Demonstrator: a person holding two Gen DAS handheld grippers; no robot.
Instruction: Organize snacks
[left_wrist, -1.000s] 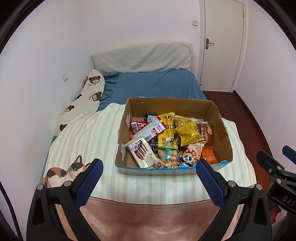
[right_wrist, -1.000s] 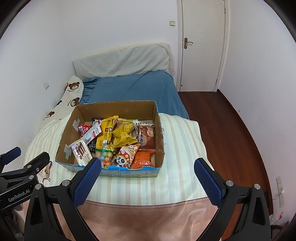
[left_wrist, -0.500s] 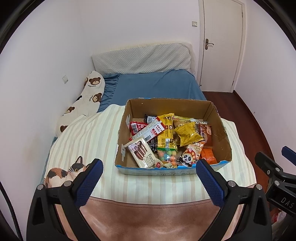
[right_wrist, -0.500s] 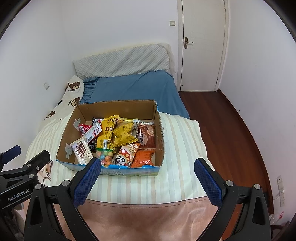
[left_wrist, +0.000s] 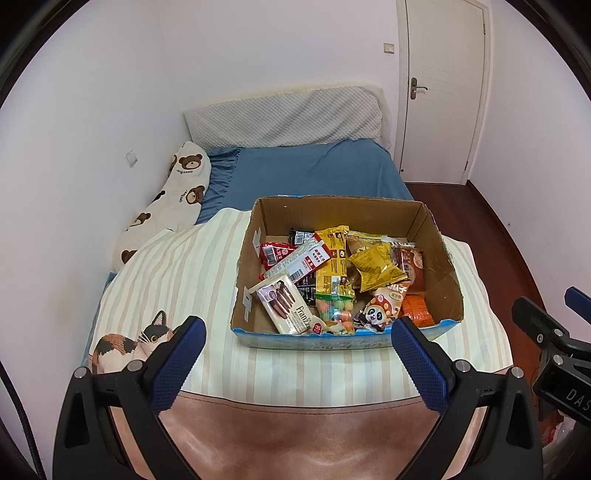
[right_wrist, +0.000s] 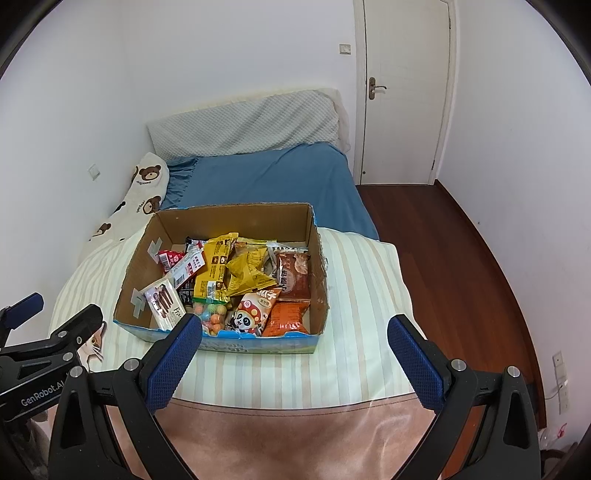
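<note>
- On the striped blanket (left_wrist: 177, 280) at the foot of the bed sits an open cardboard box (left_wrist: 441, 280), its low front wall printed blue.
- The box is full of loose snacks lying over one another: a white wafer pack (left_wrist: 282, 306) leans in the front left corner, a long yellow packet (left_wrist: 332, 266) runs through the middle, and a crumpled yellow bag (left_wrist: 373, 266) lies to its right.
- Along the front wall are a clear bag of coloured candies (right_wrist: 212, 314), a panda-print pouch (right_wrist: 253, 310) and an orange packet (right_wrist: 290, 317); a brown packet (right_wrist: 293, 273) lies just behind the orange one, against the right wall.
- A red packet (left_wrist: 275, 253) and a white-and-red bar (left_wrist: 304, 260) lie toward the back left.
- The left tongs (left_wrist: 297, 358) hover in front of the box, spread wide with nothing between the blue pads (left_wrist: 177, 365).
- The right tongs (right_wrist: 293, 358) hover likewise in front of the box, also wide apart and empty.
- Each tool shows at the edge of the other's view, side by side, both clear of the box.
- Beyond the box lie a blue bedsheet (right_wrist: 269, 181), a bear-print pillow (left_wrist: 166, 206) by the left wall and a grey quilted pillow (left_wrist: 284, 118) at the head.
- A cat print (left_wrist: 125, 345) shows on the blanket near the left tongs; a white door (right_wrist: 402, 88) stands shut at the back right.
</note>
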